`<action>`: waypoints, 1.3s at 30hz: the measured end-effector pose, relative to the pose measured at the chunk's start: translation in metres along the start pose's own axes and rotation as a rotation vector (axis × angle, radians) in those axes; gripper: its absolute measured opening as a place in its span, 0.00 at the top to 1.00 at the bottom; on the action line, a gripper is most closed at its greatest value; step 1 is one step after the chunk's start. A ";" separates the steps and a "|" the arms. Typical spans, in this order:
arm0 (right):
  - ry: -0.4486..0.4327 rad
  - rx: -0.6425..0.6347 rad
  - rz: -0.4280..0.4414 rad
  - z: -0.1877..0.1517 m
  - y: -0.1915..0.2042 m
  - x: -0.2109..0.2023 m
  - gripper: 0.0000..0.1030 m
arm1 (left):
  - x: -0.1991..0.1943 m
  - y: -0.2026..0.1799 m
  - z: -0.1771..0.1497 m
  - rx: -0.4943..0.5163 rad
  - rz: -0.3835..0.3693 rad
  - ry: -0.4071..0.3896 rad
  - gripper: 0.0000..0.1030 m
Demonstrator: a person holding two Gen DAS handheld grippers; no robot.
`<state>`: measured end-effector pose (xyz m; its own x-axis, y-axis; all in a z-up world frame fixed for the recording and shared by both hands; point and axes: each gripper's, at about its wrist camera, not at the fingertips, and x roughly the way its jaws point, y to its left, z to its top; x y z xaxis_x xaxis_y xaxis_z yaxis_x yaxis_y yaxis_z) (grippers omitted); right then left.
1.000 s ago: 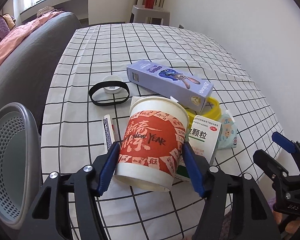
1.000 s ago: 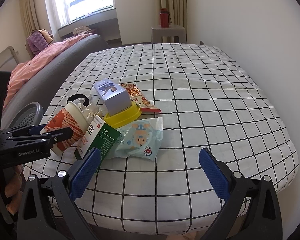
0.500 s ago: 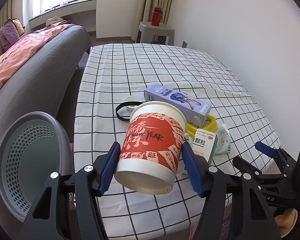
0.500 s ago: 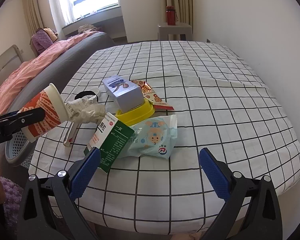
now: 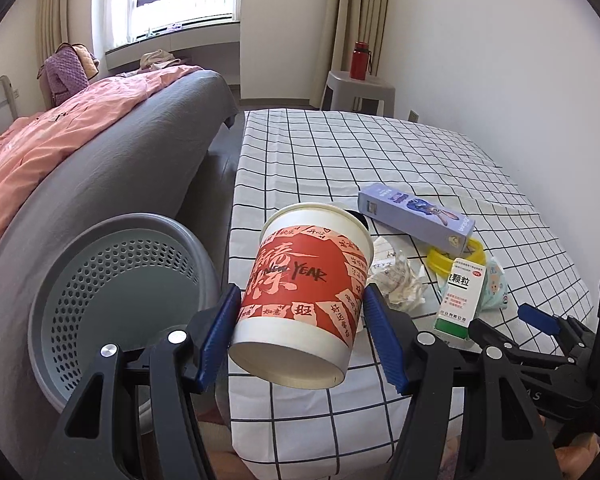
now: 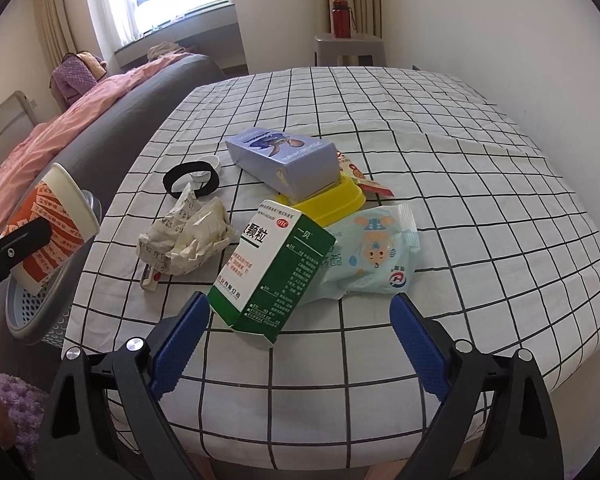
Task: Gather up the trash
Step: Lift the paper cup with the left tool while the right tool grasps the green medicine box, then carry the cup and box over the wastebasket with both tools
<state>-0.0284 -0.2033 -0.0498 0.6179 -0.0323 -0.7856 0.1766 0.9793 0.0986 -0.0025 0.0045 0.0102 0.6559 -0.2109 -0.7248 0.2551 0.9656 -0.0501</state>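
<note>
My left gripper (image 5: pixel 300 334) is shut on a red and white paper cup (image 5: pixel 306 294), lifted off the checked bed beside a grey perforated bin (image 5: pixel 112 296). In the right wrist view the cup (image 6: pixel 52 224) hangs above the bin (image 6: pixel 36 312) at the left. My right gripper (image 6: pixel 296 344) hovers over the bed's near edge, its jaws closing; the green and white medicine box (image 6: pixel 268 272) lies just ahead of them, untouched. Around it lie crumpled paper (image 6: pixel 188 236), a wet-wipe pack (image 6: pixel 372 256), a yellow lid (image 6: pixel 332 200) and a purple carton (image 6: pixel 284 160).
A black band (image 6: pixel 190 178) and a small white cap (image 6: pixel 210 160) lie further back on the bed (image 6: pixel 460 184). A grey sofa with a pink blanket (image 5: pixel 60 144) stands left of the bin. A stool with a red bottle (image 5: pixel 360 60) is by the far wall.
The left gripper has carried the cup up and left off the bed to beside the bin. The right gripper has moved in toward the medicine box and its jaws have narrowed.
</note>
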 end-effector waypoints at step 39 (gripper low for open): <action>-0.027 0.009 0.060 0.016 0.029 -0.021 0.73 | 0.007 0.057 -0.012 -0.099 0.052 -0.003 0.41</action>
<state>-0.0239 -0.1777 -0.0208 0.6479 0.0207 -0.7615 0.1454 0.9779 0.1503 0.0082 0.0598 -0.0059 0.6682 -0.1608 -0.7264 0.1495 0.9855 -0.0807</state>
